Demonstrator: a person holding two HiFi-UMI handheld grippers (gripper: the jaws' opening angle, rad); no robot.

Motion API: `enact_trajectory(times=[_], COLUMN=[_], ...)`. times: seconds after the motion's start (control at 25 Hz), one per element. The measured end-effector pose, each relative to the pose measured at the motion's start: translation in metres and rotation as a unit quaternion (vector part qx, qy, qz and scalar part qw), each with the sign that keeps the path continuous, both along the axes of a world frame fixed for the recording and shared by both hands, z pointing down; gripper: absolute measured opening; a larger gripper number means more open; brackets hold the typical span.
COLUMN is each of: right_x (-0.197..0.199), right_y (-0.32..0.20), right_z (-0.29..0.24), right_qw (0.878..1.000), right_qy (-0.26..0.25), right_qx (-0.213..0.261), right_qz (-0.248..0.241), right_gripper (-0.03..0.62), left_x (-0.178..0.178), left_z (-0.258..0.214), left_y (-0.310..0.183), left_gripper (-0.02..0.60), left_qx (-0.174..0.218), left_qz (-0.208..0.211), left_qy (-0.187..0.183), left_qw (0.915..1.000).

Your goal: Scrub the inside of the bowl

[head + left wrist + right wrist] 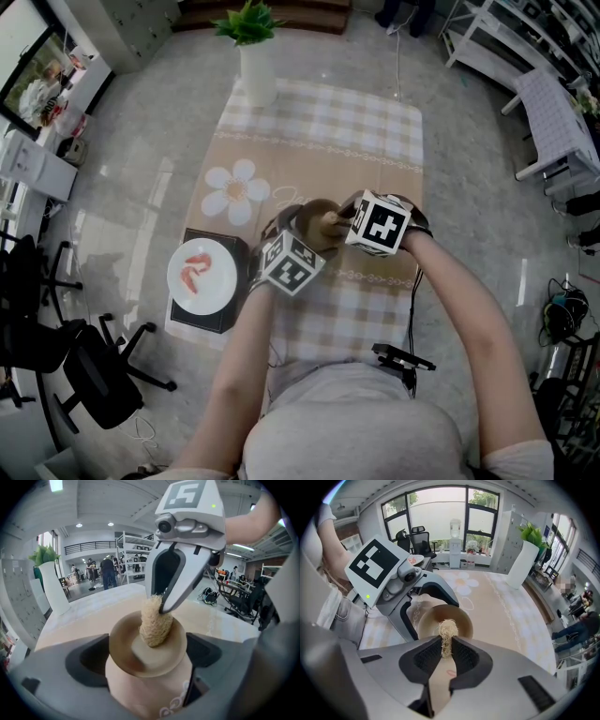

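A small brown bowl (317, 225) is held above the checked tablecloth (375, 131), tilted toward my right gripper. My left gripper (295, 236) is shut on the bowl (140, 660), one jaw on each side of its body. My right gripper (339, 221) is shut on a pale straw-coloured loofah scrubber (446, 637). The scrubber's (155, 620) free end presses into the inside of the bowl (440, 618). In the left gripper view the right gripper (161, 607) comes down from above. In the right gripper view the left gripper (424, 609) grips the bowl from the left.
A white vase with a green plant (255, 66) stands at the table's far end. A white plate with red food (202, 275) rests on a black tray (211, 319) at the left. A black device (403, 358) lies at the near edge. Office chairs (94, 375) stand left.
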State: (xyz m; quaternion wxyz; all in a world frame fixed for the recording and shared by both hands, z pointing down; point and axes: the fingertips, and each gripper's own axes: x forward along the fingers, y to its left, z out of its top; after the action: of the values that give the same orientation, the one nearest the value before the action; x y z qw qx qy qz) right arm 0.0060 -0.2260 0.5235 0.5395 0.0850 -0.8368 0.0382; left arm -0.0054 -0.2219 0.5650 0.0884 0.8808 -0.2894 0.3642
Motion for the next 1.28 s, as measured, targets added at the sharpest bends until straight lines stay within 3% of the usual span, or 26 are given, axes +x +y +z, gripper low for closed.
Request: enact_trajectory(times=[0.36, 0.88, 1.28], right_x=[-0.013, -0.026, -0.023], right_y=[0.016, -0.003, -0.023], right_z=[0.002, 0.006, 0.002], right_qw=[0.996, 0.993, 0.991], right_qy=[-0.055, -0.089, -0.076], right_qx=[-0.065, -0.023, 0.063], right_qz=[0.018, 0.078, 0.095], right_gripper=[0.066, 0.066, 0.066], left_x=[0.000, 0.001, 0.001], left_z=[0.000, 0.000, 0.000], left_y=[0.000, -0.002, -0.002], left_gripper=[0.509, 0.509, 0.508], left_qx=[0.000, -0.001, 0.000], left_qz=[0.000, -0.001, 0.000], left_qy=[0.000, -0.002, 0.000], left_qw=[1.0000, 1.0000, 1.0000])
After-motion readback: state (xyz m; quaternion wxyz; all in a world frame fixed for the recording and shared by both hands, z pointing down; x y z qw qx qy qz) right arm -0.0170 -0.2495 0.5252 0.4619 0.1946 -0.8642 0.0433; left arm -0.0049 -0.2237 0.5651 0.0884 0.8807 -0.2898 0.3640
